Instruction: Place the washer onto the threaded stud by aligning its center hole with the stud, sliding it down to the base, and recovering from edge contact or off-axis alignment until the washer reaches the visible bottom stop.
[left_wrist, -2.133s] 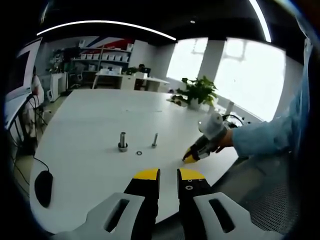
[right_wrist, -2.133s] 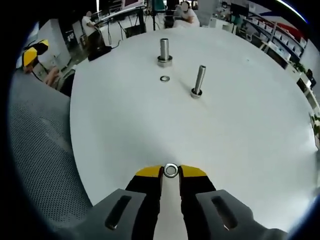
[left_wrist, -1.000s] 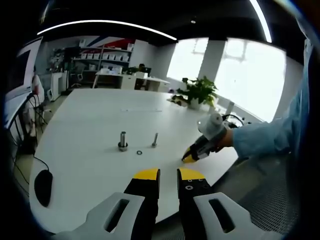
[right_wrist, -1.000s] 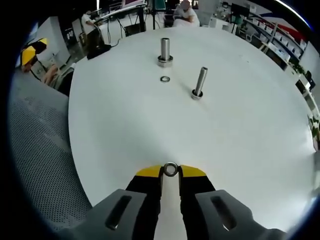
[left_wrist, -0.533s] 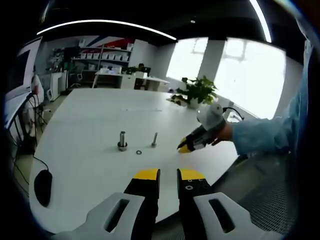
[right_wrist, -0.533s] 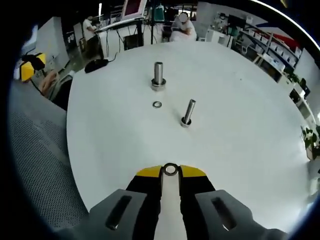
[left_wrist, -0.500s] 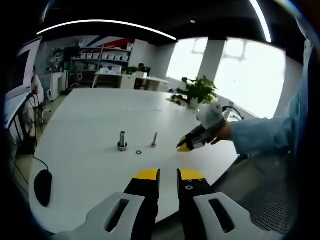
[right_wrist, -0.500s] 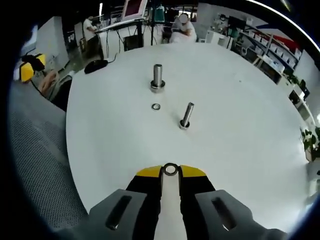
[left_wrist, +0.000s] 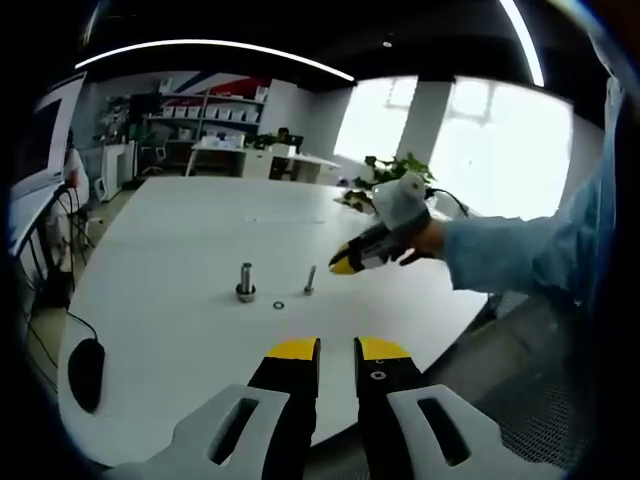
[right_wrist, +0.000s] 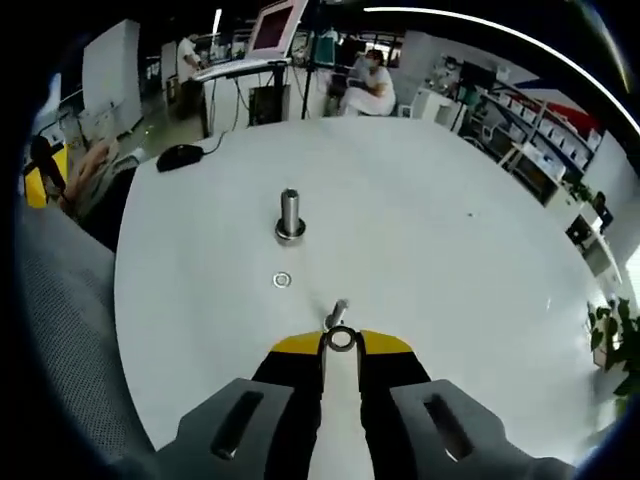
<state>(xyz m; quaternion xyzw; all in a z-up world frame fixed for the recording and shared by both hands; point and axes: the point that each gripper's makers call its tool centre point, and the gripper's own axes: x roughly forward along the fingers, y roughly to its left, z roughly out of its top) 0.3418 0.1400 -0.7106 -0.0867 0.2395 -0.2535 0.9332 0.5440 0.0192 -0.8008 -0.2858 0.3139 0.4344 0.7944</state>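
Observation:
My right gripper (right_wrist: 341, 346) is shut on a small steel washer (right_wrist: 341, 339), held flat between its yellow tips. The thin threaded stud (right_wrist: 337, 314) stands upright just beyond those tips, its top almost touching the washer's far edge. In the left gripper view the right gripper (left_wrist: 345, 263) hovers above and to the right of this thin stud (left_wrist: 310, 279), held by a hand in a blue sleeve. My left gripper (left_wrist: 337, 350) stays near the table's near edge, its jaws a narrow gap apart with nothing between them.
A thicker stud (right_wrist: 290, 217) with a collar at its base stands on the white round table (right_wrist: 470, 270), with a loose washer (right_wrist: 282, 280) lying near it. A black mouse (right_wrist: 180, 156) lies near the table edge. A potted plant (left_wrist: 398, 180) stands at the far side.
The right gripper has risen and travelled across the table with the washer until the thin stud is right at its tips. The left gripper has stayed still.

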